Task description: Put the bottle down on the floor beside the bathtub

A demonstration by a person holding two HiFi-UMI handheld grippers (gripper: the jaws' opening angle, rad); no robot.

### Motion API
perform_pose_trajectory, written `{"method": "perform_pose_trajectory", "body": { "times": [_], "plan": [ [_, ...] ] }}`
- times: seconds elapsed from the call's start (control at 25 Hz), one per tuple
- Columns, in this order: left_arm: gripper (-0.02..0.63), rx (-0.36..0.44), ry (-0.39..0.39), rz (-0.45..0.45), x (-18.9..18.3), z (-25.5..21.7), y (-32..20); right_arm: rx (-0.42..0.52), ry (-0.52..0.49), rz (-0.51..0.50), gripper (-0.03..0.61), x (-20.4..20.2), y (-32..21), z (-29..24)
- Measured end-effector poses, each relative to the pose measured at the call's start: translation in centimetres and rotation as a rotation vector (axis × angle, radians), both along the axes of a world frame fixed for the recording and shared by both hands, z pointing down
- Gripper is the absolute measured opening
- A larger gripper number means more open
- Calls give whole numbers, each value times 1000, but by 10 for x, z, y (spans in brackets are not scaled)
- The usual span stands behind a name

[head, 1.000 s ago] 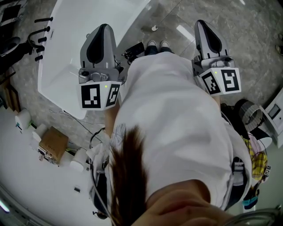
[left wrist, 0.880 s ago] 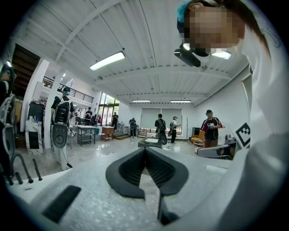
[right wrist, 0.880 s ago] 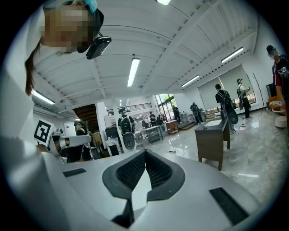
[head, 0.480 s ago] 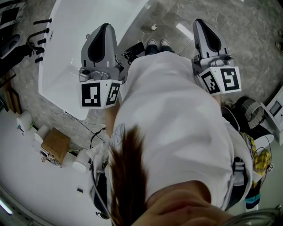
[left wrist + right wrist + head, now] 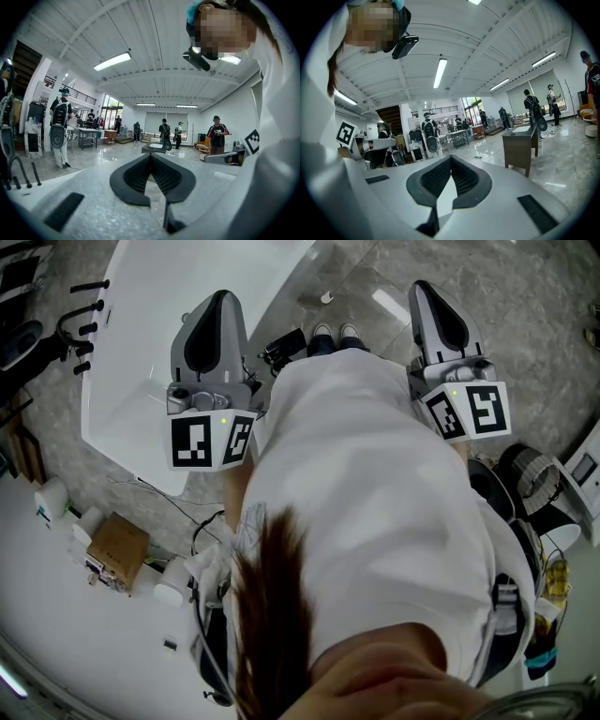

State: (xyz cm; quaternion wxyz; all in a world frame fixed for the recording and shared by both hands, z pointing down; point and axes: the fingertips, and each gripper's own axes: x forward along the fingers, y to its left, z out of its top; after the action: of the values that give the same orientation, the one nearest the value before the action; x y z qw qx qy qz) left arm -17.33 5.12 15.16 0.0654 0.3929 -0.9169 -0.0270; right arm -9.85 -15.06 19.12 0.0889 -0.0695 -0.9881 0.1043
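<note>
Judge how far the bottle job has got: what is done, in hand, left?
Done: unclear; no bottle shows on the floor by the bathtub. In hand: nothing; left gripper and right gripper are shut, empty. Left: confirming the bottle was placed.

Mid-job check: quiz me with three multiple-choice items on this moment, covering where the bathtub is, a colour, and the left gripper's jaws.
1. The bathtub lies:
A) front-left of the person
B) front-right of the person
C) behind the person

2. The person's top is:
A) white
B) red
C) black

3. The left gripper has its jaws:
A) wide apart
B) shut on a bottle
C) shut, nothing between

Answers:
1 A, since the tub fills the head view's upper left.
2 A, since the top shows plain white.
3 C, since the left gripper view shows the jaws meeting with nothing held.
</note>
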Motion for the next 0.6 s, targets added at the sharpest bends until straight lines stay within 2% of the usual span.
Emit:
{"method": "perform_pose_trajectory", "body": {
  "times": [0.6],
  "plan": [
    [15,7,-1,5,0,0,3,6,7,-2,14,-1,3,2]
  ]
}}
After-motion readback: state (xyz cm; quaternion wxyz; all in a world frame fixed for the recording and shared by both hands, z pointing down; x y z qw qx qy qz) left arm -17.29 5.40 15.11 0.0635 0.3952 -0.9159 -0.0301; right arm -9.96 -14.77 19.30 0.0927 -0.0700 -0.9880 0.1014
